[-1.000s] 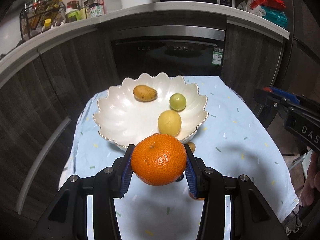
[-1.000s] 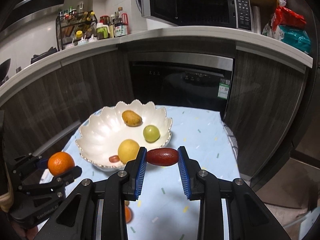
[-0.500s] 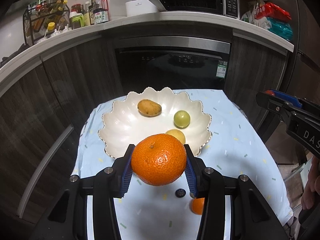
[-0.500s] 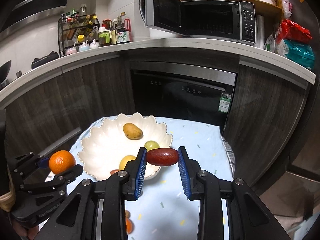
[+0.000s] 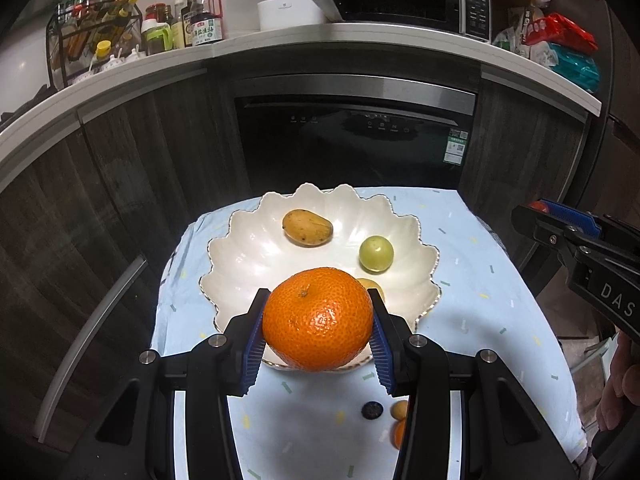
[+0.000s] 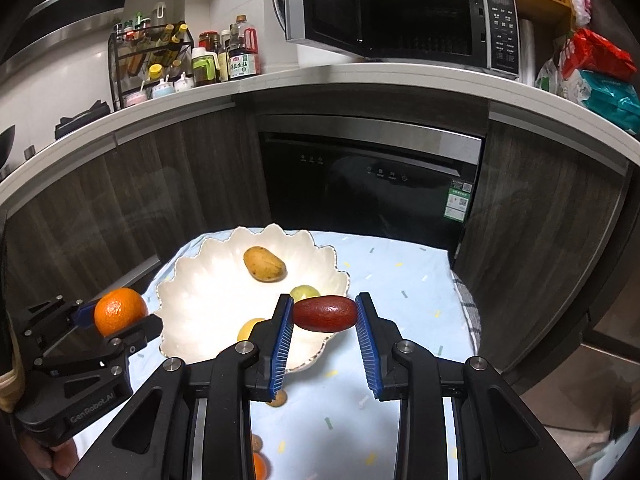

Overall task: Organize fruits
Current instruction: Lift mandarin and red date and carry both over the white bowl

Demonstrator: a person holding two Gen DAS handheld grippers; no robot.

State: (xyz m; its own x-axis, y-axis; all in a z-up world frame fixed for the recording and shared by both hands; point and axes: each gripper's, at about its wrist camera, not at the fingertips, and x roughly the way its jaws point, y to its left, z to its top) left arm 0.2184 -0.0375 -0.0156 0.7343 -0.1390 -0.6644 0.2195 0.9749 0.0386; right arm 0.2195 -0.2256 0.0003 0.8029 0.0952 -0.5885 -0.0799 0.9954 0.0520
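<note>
Both grippers have drawn back from the scalloped white bowl [image 5: 256, 240] over the last second, so the bowl sits farther off in each view and more of the kitchen counter shows above it.

The left gripper [image 5: 317, 330] has its jaws clamped on the sides of one orange [image 5: 317, 318], held above the bowl's near rim. The right gripper [image 6: 324, 322] has its jaws pinched on the two ends of one dark red oblong fruit [image 6: 326, 313], also in the air on the near side of the bowl.

Three fruits lie in the bowl: one brown-yellow mango [image 5: 307, 227] toward the far side, one green round fruit [image 5: 376, 253] to the right of it, and one yellow fruit [image 5: 370, 285] at the near side, mostly hidden behind the orange.

On the pale blue tablecloth [image 5: 480, 280], nearer than the bowl, the left wrist view shows one dark round item [image 5: 372, 410], one small yellow fruit [image 5: 399, 409] and one small orange fruit [image 5: 398, 434]; it is too small and shadowed to say what the dark one is. The right wrist view does not show the dark item, but shows the left gripper side-on with the orange between its fingers, and the open door of the microwave [image 6: 420, 28] on the counter beyond the bowl.
</note>
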